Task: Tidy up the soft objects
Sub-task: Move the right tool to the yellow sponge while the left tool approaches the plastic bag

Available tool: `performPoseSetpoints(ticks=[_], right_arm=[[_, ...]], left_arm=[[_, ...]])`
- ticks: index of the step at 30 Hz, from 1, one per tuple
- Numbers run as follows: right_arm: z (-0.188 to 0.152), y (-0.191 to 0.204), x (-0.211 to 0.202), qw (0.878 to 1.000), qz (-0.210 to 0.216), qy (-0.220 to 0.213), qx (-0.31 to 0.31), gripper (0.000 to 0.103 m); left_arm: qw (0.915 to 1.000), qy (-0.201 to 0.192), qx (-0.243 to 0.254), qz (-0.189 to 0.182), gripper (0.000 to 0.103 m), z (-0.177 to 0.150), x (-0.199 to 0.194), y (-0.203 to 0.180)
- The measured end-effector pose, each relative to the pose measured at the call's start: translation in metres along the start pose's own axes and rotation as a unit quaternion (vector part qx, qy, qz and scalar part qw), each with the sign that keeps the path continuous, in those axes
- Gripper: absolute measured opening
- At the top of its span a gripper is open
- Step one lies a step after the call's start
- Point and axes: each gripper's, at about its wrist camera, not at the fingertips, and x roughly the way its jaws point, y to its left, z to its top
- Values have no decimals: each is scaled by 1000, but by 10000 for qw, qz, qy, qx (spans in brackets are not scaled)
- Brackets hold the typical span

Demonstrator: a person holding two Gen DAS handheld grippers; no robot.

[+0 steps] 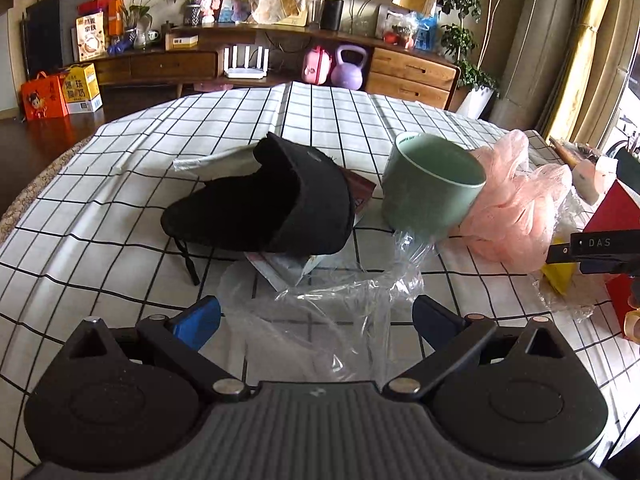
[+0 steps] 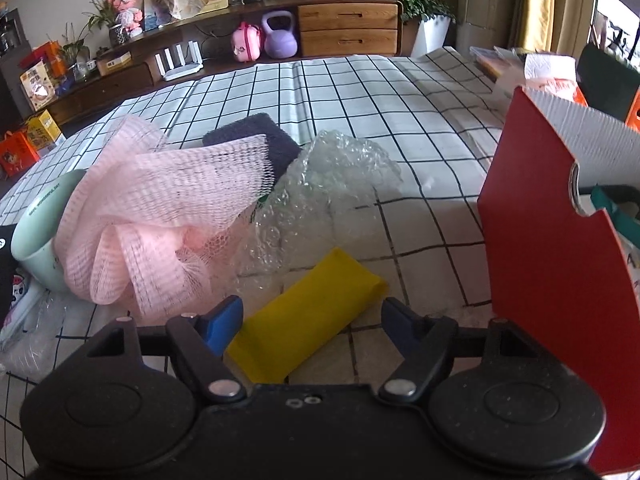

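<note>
Left gripper [image 1: 316,320] spread over clear plastic film [image 1: 332,312] — black cap [image 1: 272,200] at 12 o'clock on the counter [image 1: 120,208]. Right gripper [image 2: 312,320] spread, yellow band [image 2: 308,320] between fingers, unpinched — pink mesh [image 2: 160,216] at 10 o'clock.

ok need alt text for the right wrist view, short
The right gripper hangs open over a yellow pouch lying flat on a black-and-white checked tablecloth. Pink mesh netting and crumpled bubble wrap lie just beyond it, with a red cardboard box standing at the right.
</note>
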Motion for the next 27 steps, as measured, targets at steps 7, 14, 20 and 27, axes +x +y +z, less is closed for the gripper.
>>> performPoseSetpoints(ticks=[7, 14, 20, 27], right_arm=[[-2, 6, 5, 10000, -15, 54, 21, 76], [-6, 7, 0, 10000, -15, 16, 33, 65], [-8, 10, -4, 10000, 23, -6, -52, 56], [-11, 5, -12, 9999, 132, -31, -4, 45]], left_arm=[[9998, 114, -138, -23, 102, 1, 16, 3], [9998, 159, -84, -49, 95, -3, 20, 3], [9999, 101, 20, -72, 85, -4, 18, 1], [9998, 79, 59, -184, 58, -2, 10, 1]])
